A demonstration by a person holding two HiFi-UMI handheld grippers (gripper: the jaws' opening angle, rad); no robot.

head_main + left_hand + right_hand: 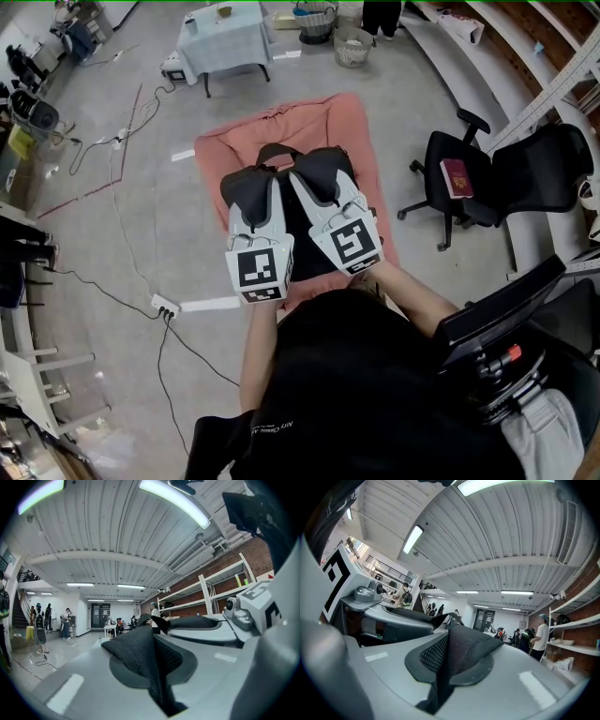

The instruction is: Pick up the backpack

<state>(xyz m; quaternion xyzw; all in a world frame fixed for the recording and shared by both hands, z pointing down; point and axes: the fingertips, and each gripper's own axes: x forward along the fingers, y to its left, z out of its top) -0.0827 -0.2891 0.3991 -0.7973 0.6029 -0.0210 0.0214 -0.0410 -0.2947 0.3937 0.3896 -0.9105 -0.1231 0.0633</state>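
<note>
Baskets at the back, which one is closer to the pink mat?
The pale basket; the darker basket stands behind it, farther from the mat.

No complete word or number is legible in any view. The left marker cube (258,270) and the right marker cube (354,246) carry black-and-white square patterns, not characters. A line of white print (274,428) on the person's black garment is too small to read. The red booklet (457,177) on the office chair (544,173) bears an illegible gold mark.
</note>
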